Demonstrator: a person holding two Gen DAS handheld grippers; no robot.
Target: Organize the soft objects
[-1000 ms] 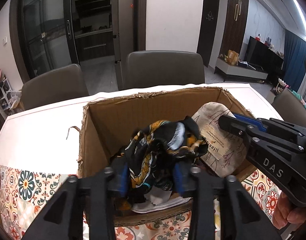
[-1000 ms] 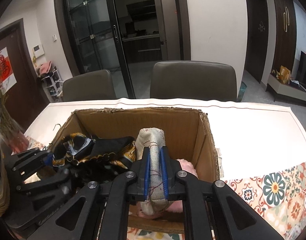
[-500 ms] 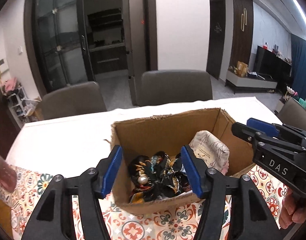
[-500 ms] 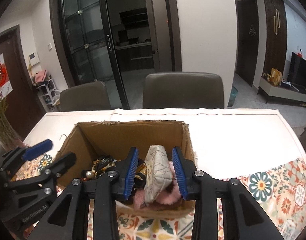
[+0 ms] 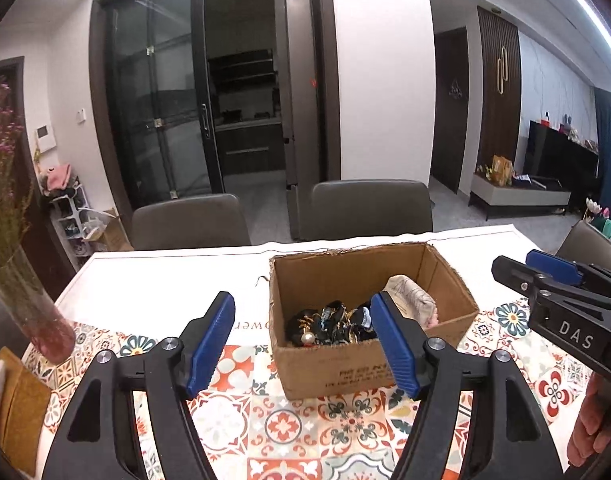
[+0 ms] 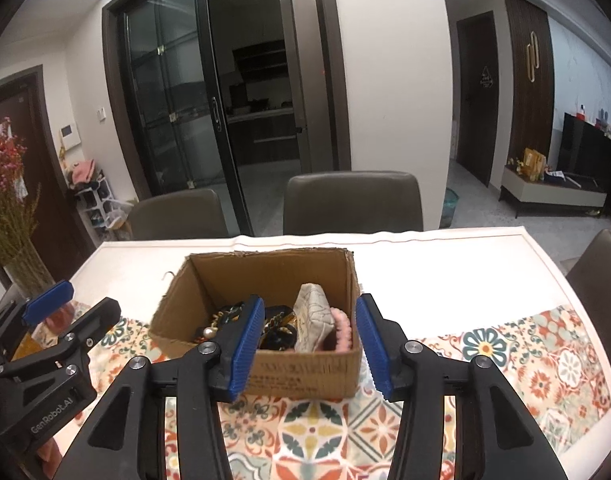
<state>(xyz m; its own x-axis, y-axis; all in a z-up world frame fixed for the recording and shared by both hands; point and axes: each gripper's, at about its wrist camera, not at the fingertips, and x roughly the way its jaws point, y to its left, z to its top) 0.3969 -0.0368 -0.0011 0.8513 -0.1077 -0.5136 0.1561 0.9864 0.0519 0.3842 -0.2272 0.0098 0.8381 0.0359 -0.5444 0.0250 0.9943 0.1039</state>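
An open cardboard box [image 5: 337, 368] [image 6: 305, 372] stands on the patterned tablecloth. Inside lie a black and gold patterned scarf [image 5: 329, 326] [image 6: 275, 330], a beige printed pouch [image 5: 411, 300] [image 6: 311, 320] and a pink fluffy item [image 6: 341, 330]. My left gripper [image 5: 301, 340] is open and empty, held above the table in front of the box. My right gripper [image 6: 309, 338] is open and empty, also in front of the box. Each gripper shows in the other's view, the right one [image 5: 553, 284] and the left one [image 6: 65, 312].
A glass vase [image 5: 33, 312] with dried pink flowers stands at the table's left edge, also in the right wrist view [image 6: 29, 280]. Two grey chairs [image 5: 369, 212] stand behind the table. A yellow item [image 5: 17, 404] lies at the near left.
Both grippers opened, letting the scarf and the pouch drop into the box, then pulled back and up away from the box.
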